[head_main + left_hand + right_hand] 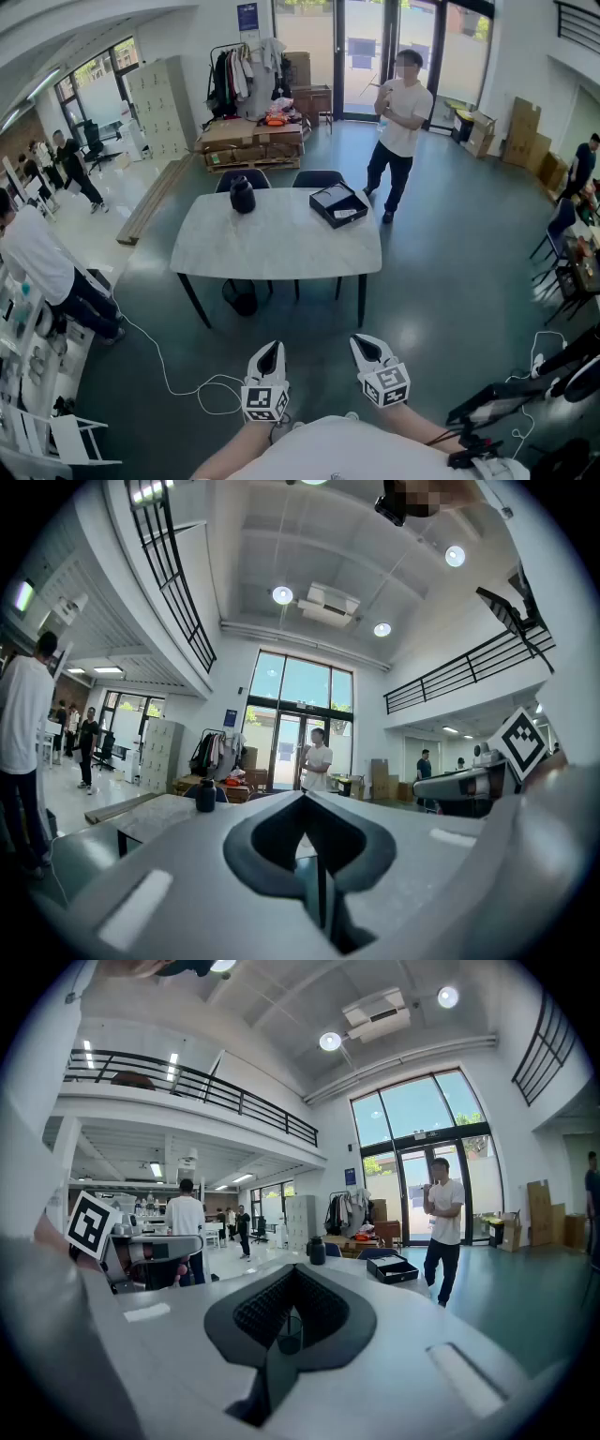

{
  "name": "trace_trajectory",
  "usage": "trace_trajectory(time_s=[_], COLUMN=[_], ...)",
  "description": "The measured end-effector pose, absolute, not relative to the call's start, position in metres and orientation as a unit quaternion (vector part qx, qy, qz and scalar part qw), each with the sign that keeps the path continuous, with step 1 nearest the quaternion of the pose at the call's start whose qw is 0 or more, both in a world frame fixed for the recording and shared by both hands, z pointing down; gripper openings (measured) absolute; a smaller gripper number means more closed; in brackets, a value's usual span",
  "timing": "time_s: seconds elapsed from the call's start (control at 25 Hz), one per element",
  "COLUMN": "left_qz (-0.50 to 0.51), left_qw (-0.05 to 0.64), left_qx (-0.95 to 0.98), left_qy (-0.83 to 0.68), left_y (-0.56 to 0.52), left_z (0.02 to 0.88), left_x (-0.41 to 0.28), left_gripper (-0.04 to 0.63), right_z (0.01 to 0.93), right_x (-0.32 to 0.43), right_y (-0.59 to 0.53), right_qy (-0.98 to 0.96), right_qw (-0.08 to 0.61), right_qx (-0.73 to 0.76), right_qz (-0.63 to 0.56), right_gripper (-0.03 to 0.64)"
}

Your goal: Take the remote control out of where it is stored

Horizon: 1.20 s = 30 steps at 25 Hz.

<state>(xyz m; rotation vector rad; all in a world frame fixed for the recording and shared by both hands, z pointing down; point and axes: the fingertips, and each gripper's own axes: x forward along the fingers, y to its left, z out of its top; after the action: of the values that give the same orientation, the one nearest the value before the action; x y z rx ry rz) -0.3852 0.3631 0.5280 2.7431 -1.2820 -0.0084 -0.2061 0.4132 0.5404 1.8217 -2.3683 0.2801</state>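
An open black box [337, 204] lies at the far right of a white marble table [281, 248]; something pale rests inside it, and I cannot make out a remote control. In the right gripper view the box [392, 1267] shows small, far ahead. My left gripper [270, 350] and right gripper [367, 344] hang side by side over the floor, well short of the table's near edge. Both are shut with nothing between the jaws, as the left gripper [305, 795] and right gripper [292, 1270] show in their own views.
A dark rounded container [243, 195] stands at the table's far left. Two chairs [317, 177] are tucked behind the table. A person [401, 127] stands past the far right corner, another person [42, 267] bends at the left. A white cable [178, 384] lies on the floor.
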Motion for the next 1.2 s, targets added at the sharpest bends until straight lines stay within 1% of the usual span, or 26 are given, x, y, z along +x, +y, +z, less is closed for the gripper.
trace_trajectory(time_s=[0.44, 0.84, 1.0, 1.2], left_qz=[0.004, 0.015, 0.034, 0.048], left_qw=[0.068, 0.088, 0.119, 0.131], left_qx=[0.91, 0.913, 0.911, 0.91], left_qy=[-0.41, -0.398, -0.394, -0.391], left_y=[0.354, 0.345, 0.331, 0.308], left_z=[0.535, 0.556, 0.579, 0.598], left_x=[-0.411, -0.444, -0.449, -0.441], left_gripper=[0.0, 0.0, 0.0, 0.0], right_z=[0.539, 0.54, 0.548, 0.559], right_x=[-0.232, -0.258, -0.257, -0.239], right_y=[0.402, 0.388, 0.378, 0.352], right_qy=[-0.782, -0.768, -0.763, -0.756], right_qw=[0.078, 0.069, 0.071, 0.069], right_qx=[0.612, 0.631, 0.636, 0.645], right_qz=[0.09, 0.084, 0.085, 0.09], right_gripper=[0.024, 0.025, 0.026, 0.026])
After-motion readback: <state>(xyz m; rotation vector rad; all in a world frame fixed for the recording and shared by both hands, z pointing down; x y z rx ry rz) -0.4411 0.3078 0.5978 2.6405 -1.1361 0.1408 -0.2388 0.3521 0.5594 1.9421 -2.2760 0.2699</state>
